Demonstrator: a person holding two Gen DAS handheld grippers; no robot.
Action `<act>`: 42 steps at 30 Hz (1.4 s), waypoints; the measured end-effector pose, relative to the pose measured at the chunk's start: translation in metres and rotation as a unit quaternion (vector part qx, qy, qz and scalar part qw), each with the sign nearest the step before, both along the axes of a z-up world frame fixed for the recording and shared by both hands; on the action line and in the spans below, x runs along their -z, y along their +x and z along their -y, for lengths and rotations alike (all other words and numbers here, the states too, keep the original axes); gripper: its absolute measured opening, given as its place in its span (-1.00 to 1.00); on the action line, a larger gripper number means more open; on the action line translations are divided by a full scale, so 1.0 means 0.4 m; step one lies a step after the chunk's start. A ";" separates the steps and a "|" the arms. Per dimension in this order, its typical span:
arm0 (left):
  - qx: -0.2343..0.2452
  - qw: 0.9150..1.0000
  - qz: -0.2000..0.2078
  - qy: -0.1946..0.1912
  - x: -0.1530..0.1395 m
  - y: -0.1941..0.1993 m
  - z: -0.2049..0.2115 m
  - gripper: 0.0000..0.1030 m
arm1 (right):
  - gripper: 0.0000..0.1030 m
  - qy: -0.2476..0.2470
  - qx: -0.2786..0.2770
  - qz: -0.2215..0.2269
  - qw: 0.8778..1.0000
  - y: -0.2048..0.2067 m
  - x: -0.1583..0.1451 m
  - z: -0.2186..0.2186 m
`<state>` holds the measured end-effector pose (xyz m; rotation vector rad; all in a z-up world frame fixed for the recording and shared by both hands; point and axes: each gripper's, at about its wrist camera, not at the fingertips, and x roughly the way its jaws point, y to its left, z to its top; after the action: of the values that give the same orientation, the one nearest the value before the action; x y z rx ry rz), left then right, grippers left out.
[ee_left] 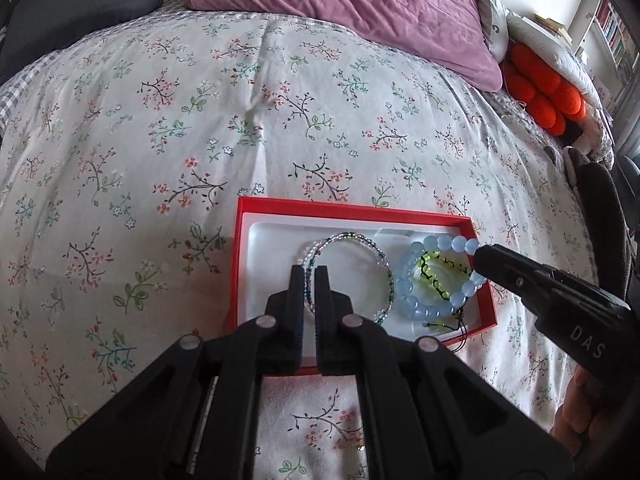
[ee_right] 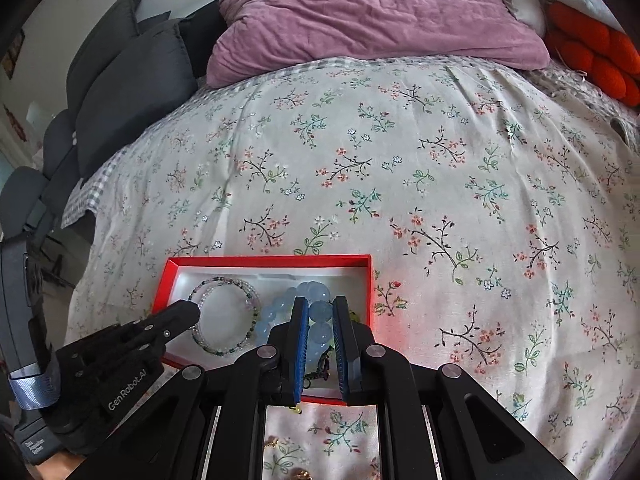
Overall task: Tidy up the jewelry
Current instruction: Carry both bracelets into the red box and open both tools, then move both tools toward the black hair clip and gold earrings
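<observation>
A red box [ee_left: 243,248] with a white liner lies on the floral bedspread; it also shows in the right wrist view [ee_right: 170,280]. Inside are a clear and green beaded coil bracelet [ee_left: 360,240], a blue bead bracelet [ee_left: 416,304] and a green corded bracelet [ee_left: 440,268]. My left gripper [ee_left: 309,276] is shut on the coil bracelet's left side, also seen in the right wrist view [ee_right: 192,310]. My right gripper [ee_right: 321,304] is shut on the blue bead bracelet [ee_right: 320,312] at the box's right end; it shows in the left wrist view [ee_left: 482,258].
A purple pillow [ee_left: 352,8] lies at the head of the bed. An orange knotted cushion [ee_left: 544,92] and white pillows sit at the far right. Grey cushions [ee_right: 132,80] stand to the left. Small gold jewelry pieces [ee_right: 296,472] lie on the bedspread below the right gripper.
</observation>
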<state>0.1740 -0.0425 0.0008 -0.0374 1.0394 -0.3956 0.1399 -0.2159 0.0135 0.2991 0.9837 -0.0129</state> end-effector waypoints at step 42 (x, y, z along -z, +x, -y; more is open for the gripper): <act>0.009 0.997 -0.037 0.065 0.004 -0.259 -0.109 0.92 | 0.60 -0.043 -0.047 -0.042 0.997 -0.291 -0.022 0.016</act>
<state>0.0703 0.0011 -0.0008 0.0742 1.1365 -0.3448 0.0233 -0.2225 0.0223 0.1741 1.0765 0.0185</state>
